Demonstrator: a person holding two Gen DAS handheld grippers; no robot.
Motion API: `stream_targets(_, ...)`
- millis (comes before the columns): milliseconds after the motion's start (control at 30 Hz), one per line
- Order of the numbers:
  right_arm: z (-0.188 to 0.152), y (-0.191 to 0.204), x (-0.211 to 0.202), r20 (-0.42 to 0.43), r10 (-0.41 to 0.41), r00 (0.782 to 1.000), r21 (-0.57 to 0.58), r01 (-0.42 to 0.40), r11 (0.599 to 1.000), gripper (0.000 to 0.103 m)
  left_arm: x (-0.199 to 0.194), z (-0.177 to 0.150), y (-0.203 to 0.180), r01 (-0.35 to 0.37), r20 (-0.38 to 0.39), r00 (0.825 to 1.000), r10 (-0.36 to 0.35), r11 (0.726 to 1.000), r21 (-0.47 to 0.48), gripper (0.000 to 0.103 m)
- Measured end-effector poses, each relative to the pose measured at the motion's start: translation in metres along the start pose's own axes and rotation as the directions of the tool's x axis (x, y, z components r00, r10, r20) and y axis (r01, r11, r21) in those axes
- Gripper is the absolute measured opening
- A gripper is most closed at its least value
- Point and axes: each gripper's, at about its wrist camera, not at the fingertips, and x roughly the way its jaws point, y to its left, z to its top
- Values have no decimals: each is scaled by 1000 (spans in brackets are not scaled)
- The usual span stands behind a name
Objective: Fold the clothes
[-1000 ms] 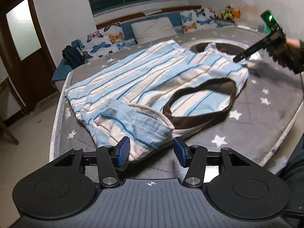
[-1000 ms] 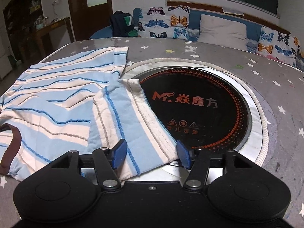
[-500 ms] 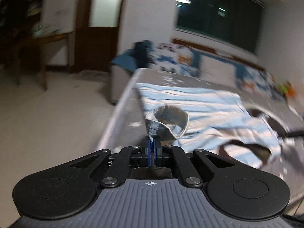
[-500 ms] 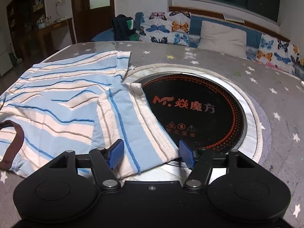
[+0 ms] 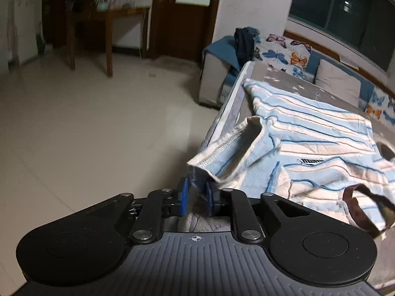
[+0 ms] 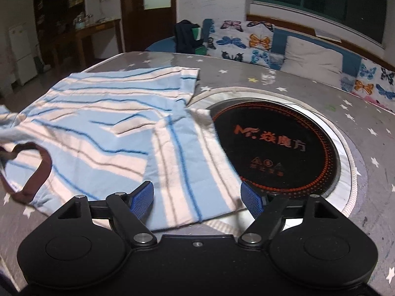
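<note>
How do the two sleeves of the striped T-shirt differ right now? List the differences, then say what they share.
The left sleeve is raised off the table, clamped in the left gripper; the right sleeve lies flat, untouched between the open right gripper fingers. The left sleeve's cuff gapes open; the right sleeve's is pressed shut, partly over the black cooktop. Both are blue-and-white striped.

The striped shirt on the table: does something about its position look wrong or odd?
Yes. The right sleeve of the striped shirt lies over the rim of the black round cooktop set in the table. Clothing does not belong on a burner. The left gripper pinches the other sleeve.
</note>
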Motion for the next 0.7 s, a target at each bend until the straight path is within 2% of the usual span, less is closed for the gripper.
stream_targets(100, 3, -4, 4, 1, -2, 1000, 7, 2, 1000, 80, -20, 4, -7, 13, 52, 999, -15, 999, 35, 36)
stream_targets(167, 4, -8, 7, -2, -9, 1000, 17, 9, 1000, 80, -32, 5, -18, 58, 71, 995, -64, 995, 81, 36)
stream_targets(267, 5, -13, 11, -5, -22, 1000, 29, 22, 999, 80, -44, 5, -39, 29, 136, 989, -55, 982, 188, 43)
stream_targets(300, 5, -15, 12, -6, -25, 1000, 35, 25, 999, 80, -44, 6, -41, 25, 140, 989, -52, 982, 188, 47)
stream_targets(367, 4, -18, 15, -11, -39, 999, 39, 39, 998, 80, -43, 8, -47, 29, 140, 988, -56, 982, 187, 47)
stream_targets(467, 2, -21, 19, -25, -41, 999, 54, 43, 998, 80, -40, 8, -57, 144, 87, 983, -162, 973, 179, 47)
stream_targets(500, 1, -22, 21, -30, -42, 999, 59, 44, 997, 80, -36, 6, -66, 201, 58, 975, -215, 961, 187, 47)
stream_targets(600, 0, -24, 22, -34, -37, 999, 70, 39, 997, 80, -25, -5, -102, 294, -3, 953, -304, 918, 267, 47)
stream_targets(700, 0, -25, 20, -32, -28, 999, 78, 30, 996, 73, -9, -10, -130, 387, -80, 921, -381, 872, 301, 47)
